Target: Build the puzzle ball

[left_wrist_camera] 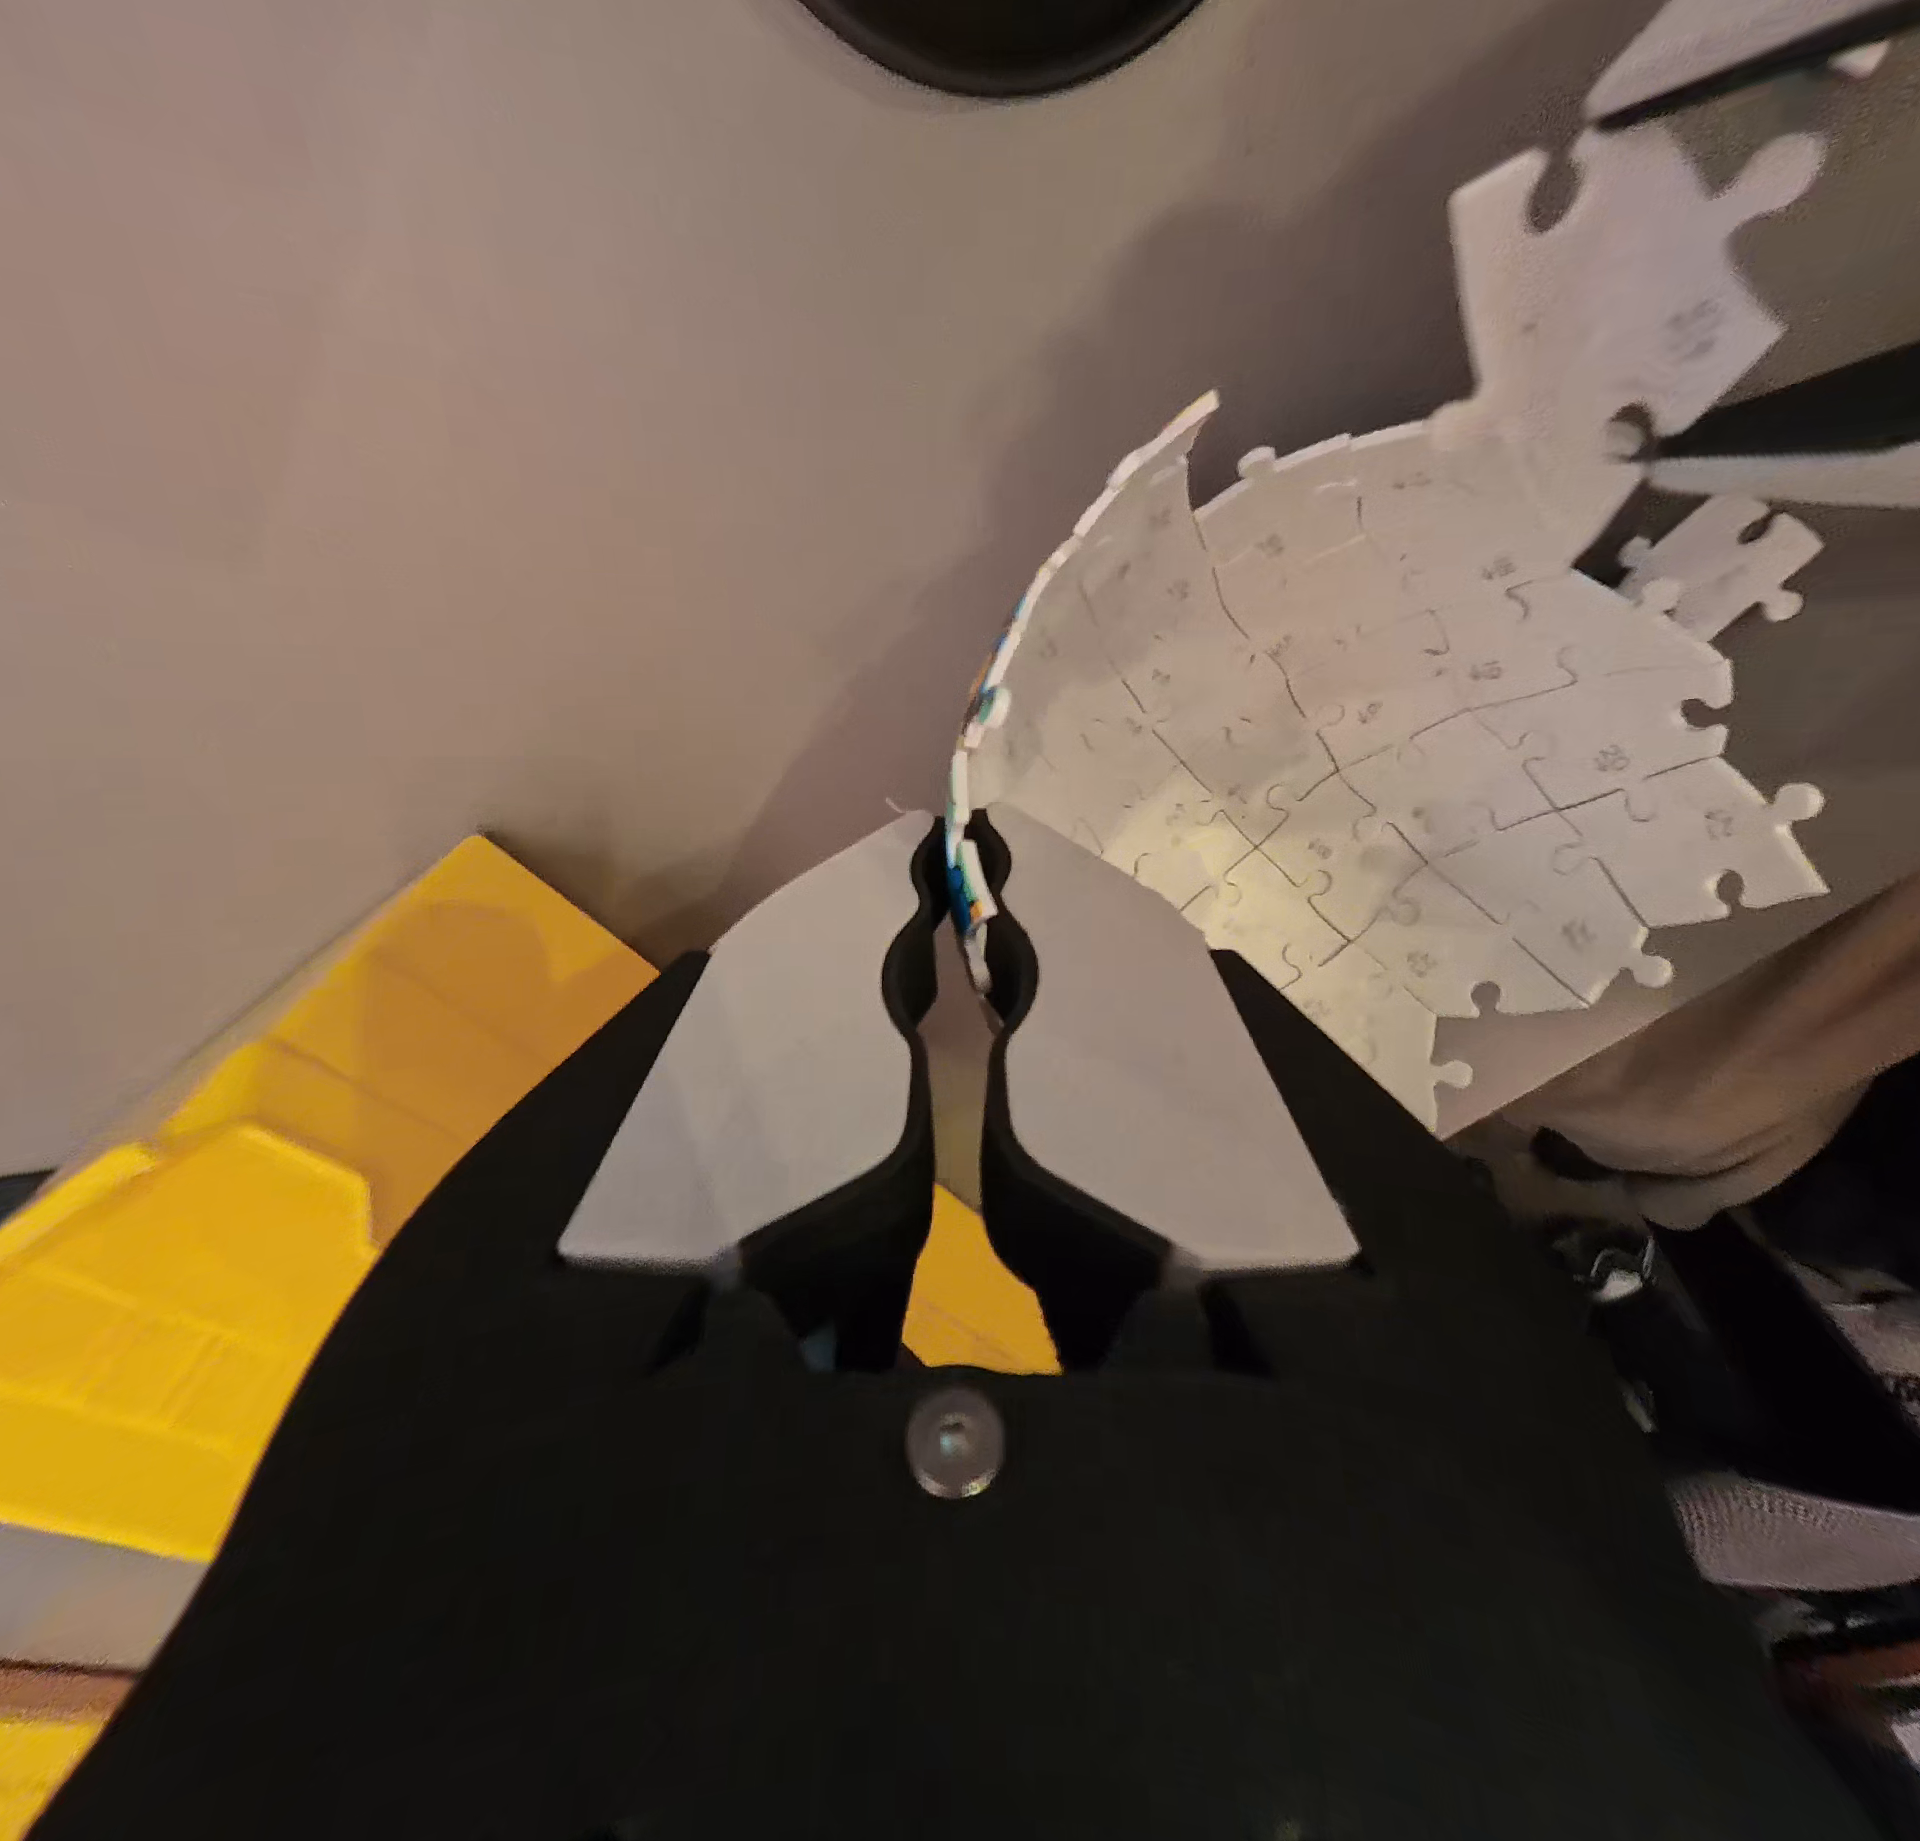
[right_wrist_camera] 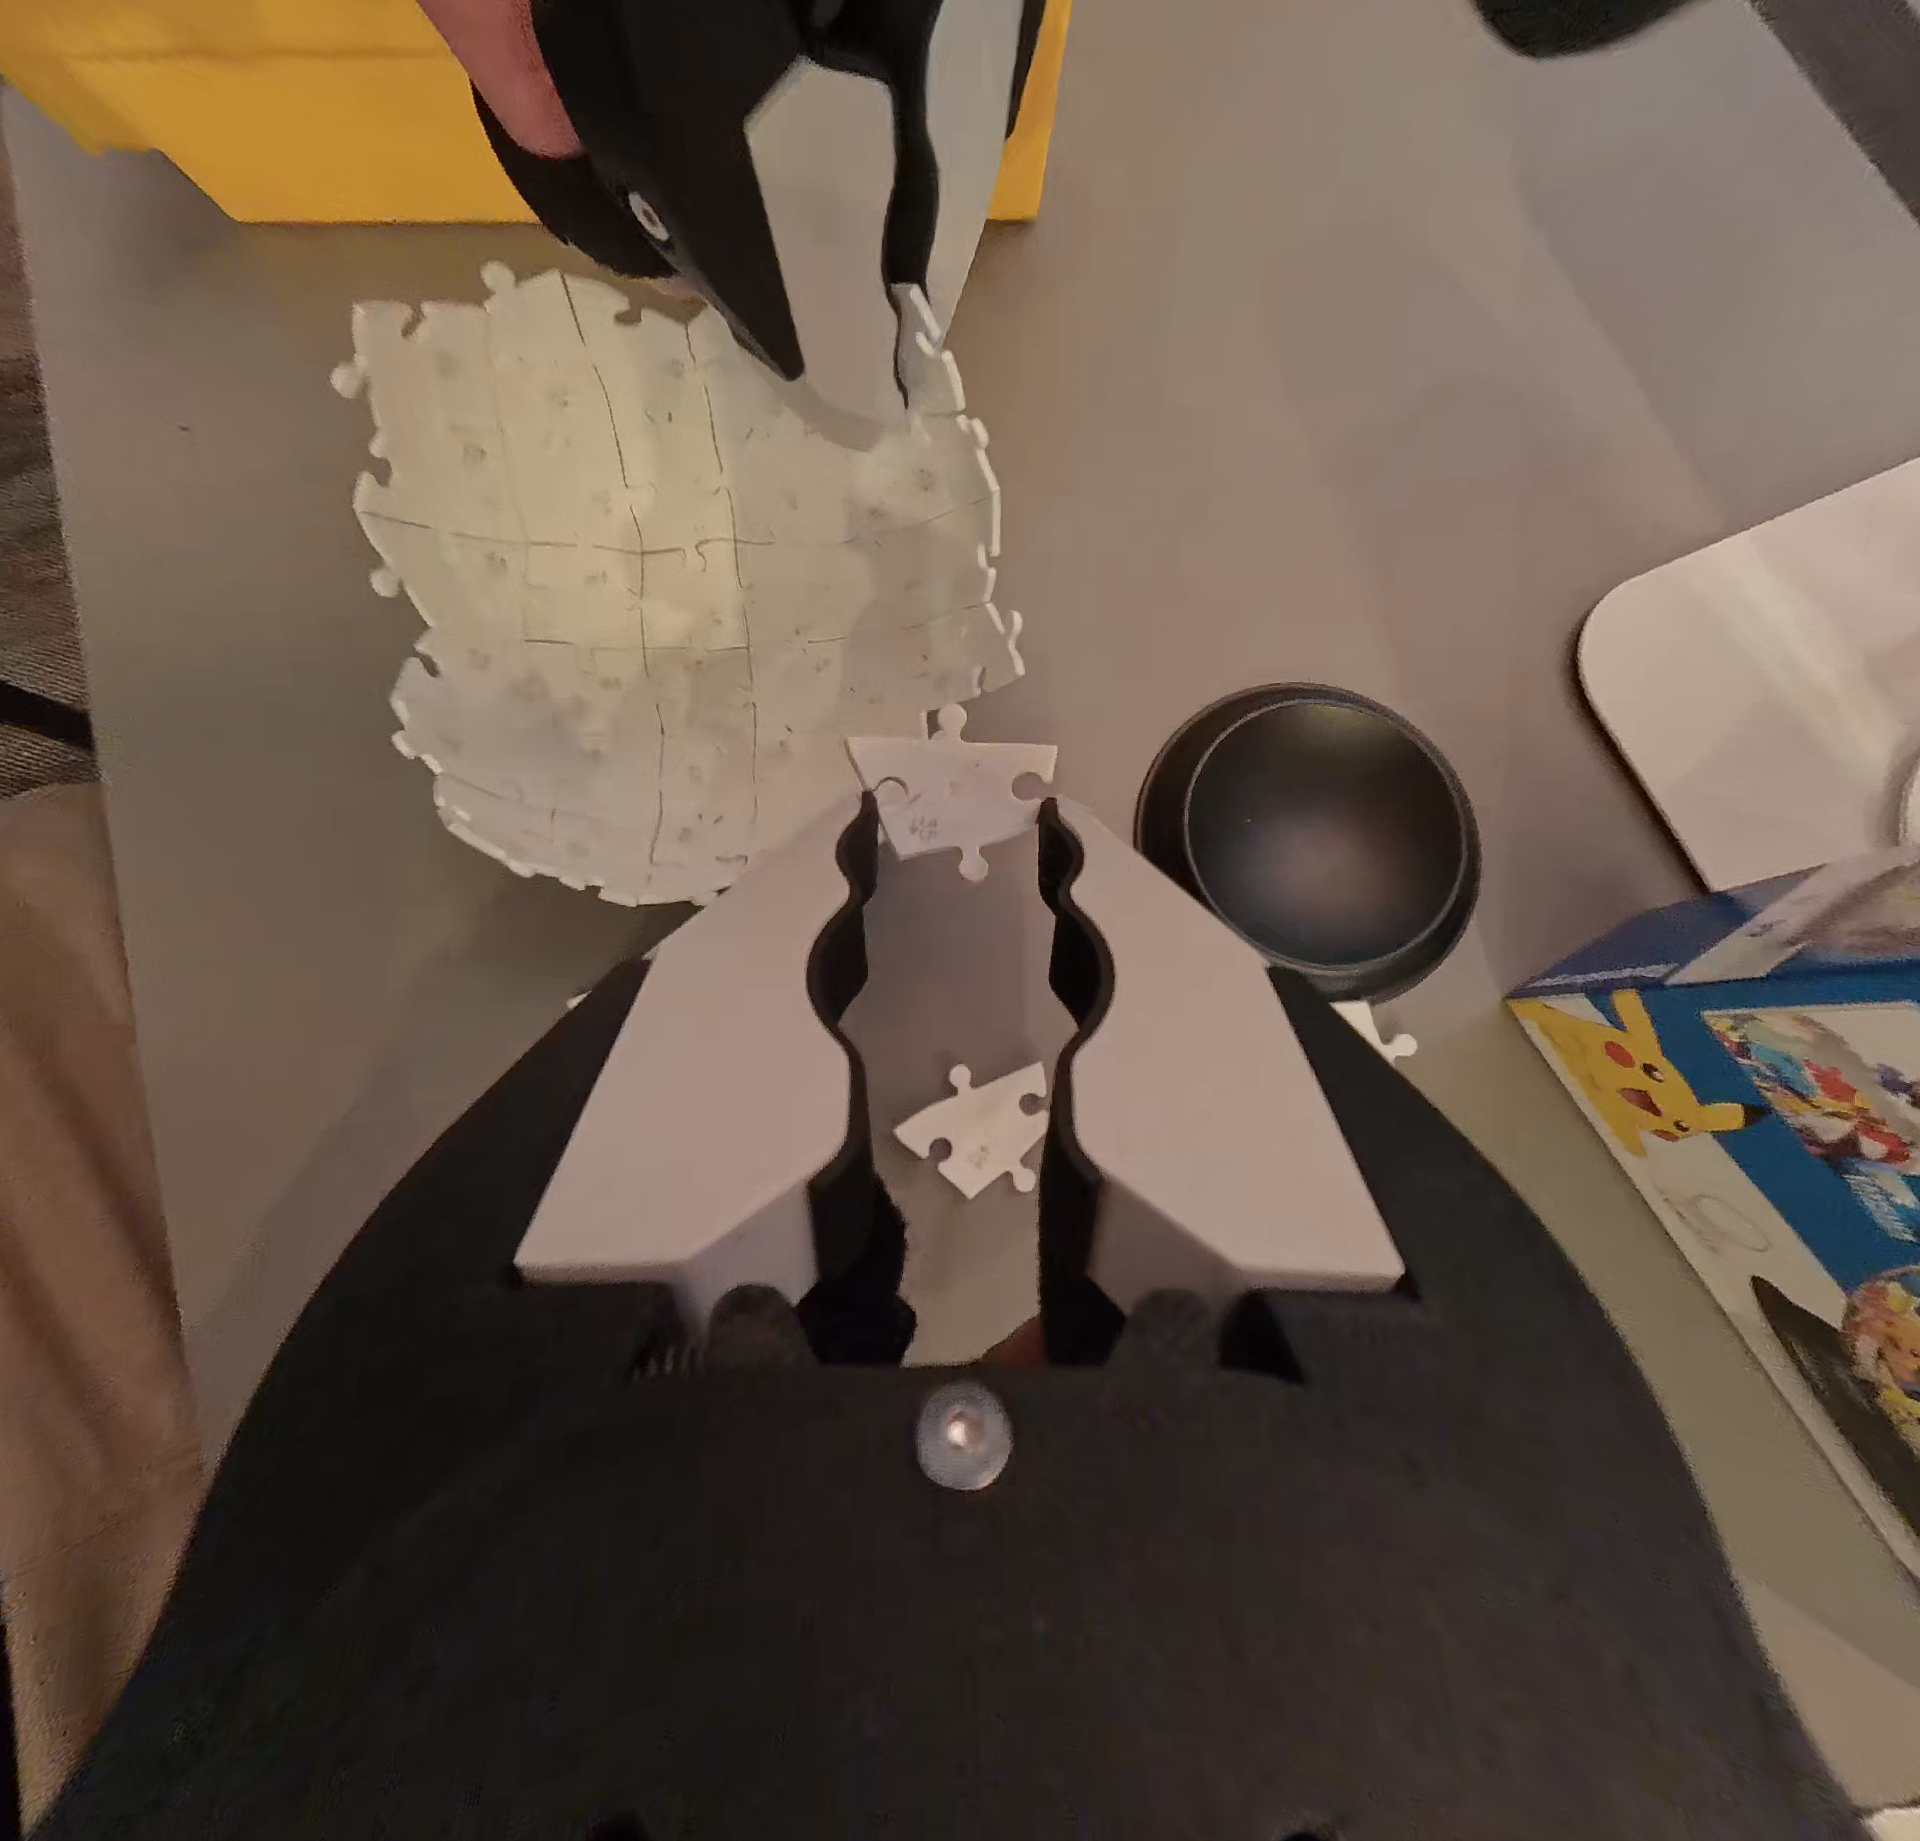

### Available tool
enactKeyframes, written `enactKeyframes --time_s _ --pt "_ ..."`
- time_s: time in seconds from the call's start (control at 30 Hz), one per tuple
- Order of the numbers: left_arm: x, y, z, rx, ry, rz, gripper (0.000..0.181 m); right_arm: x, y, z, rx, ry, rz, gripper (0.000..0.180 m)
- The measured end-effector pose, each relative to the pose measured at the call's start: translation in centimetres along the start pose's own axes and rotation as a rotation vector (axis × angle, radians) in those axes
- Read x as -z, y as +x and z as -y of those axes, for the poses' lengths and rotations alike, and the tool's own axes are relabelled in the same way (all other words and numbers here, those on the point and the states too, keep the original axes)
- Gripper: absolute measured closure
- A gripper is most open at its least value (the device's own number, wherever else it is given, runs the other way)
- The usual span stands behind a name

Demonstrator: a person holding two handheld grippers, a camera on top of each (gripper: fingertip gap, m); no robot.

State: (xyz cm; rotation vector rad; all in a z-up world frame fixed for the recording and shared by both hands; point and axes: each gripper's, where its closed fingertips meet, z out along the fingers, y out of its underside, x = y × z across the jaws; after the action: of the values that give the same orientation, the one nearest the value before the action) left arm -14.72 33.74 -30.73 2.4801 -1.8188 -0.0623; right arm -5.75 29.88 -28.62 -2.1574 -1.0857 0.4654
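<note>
The partly built puzzle ball (left_wrist_camera: 1403, 752) is a curved white shell of several joined pieces, blank side toward the cameras. My left gripper (left_wrist_camera: 966, 877) is shut on its edge and holds it tilted over the grey table. In the right wrist view the shell (right_wrist_camera: 644, 586) hangs from the left gripper (right_wrist_camera: 914, 357). My right gripper (right_wrist_camera: 956, 815) is shut on a single white puzzle piece (right_wrist_camera: 966, 783), pinched across its width at the fingertips, close to the shell's near edge. The left wrist view shows this piece (left_wrist_camera: 1538, 264) just above the shell.
A loose piece (right_wrist_camera: 977, 1126) lies on the table under my right fingers, another (right_wrist_camera: 1387, 1041) by a black bowl-shaped stand (right_wrist_camera: 1320, 835). A yellow box (right_wrist_camera: 260, 56) stands behind, a colourful puzzle box (right_wrist_camera: 1766, 1116) and a white board (right_wrist_camera: 1766, 669) at the right. A hand (left_wrist_camera: 1714, 1064) shows. My right fingertips sit around 10 centimetres from my left ones.
</note>
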Motion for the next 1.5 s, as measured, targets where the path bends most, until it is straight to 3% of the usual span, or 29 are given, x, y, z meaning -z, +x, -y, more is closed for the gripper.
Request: enactKeyframes --time_s 0.47,1.03,1.37,1.5 --pt "-0.3 -0.3 1.4 -0.066 -0.251 0.004 0.177 -3.8 0.8 -1.8 -0.023 -0.119 -0.087 0.15" --pt "-0.6 -0.2 1.6 -0.08 -0.364 -0.007 0.177 -4.3 0.8 -2.5 0.037 -0.134 -0.168 0.151" --pt "-0.7 -0.2 1.7 -0.073 -0.369 -0.017 0.177 -3.5 1.5 -2.2 -0.058 -0.068 -0.058 0.15" --pt "-0.9 -0.3 1.5 -0.075 -0.384 -0.023 0.177 -3.6 2.1 -2.7 0.017 -0.115 0.01 0.145"
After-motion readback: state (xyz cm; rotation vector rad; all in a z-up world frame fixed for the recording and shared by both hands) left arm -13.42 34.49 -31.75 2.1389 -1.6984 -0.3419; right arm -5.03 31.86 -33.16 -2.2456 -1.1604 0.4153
